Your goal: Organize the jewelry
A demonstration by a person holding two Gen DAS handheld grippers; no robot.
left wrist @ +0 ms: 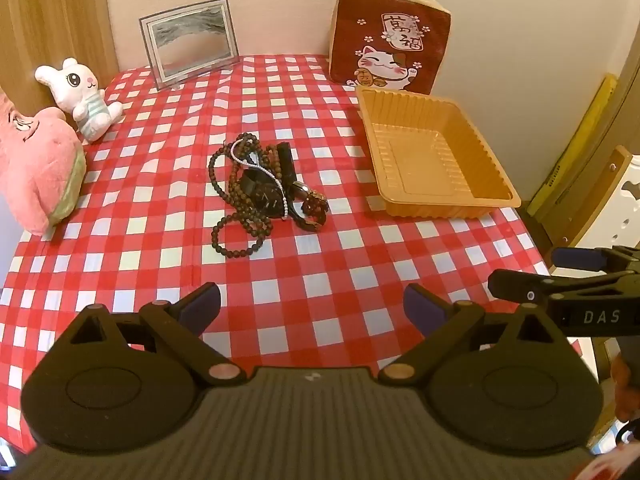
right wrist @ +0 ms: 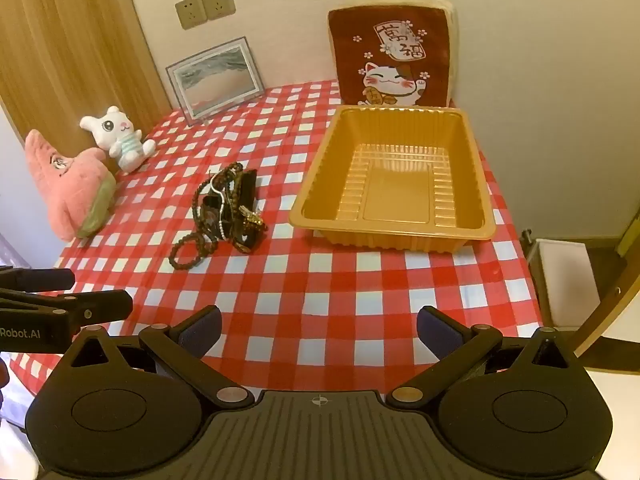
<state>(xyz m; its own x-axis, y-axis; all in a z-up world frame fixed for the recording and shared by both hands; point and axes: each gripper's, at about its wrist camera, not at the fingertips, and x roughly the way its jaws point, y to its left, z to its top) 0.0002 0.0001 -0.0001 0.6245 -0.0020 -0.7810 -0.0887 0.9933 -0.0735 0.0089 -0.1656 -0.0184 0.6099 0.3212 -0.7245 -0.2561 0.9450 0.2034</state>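
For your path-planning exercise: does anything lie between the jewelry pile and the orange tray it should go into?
Nothing visible does. Only bare checked tablecloth separates the jewelry pile from the empty orange tray. The plush toys and picture frame stand away on the pile's other side.

A tangled heap of jewelry [left wrist: 266, 190] lies near the middle of the red-and-white checked desk cloth: loops of dark brown bead strings [left wrist: 236, 216], a thin strand of small white beads [left wrist: 276, 182] draped across the top, a black band-like piece and a small gold-toned ornament [left wrist: 316, 202] at its right edge. To its right, a little apart and not touching it, sits an orange-gold plastic tray [right wrist: 308, 216], rectangular with ribbed walls. The tray stands upright, open side up, and holds nothing.
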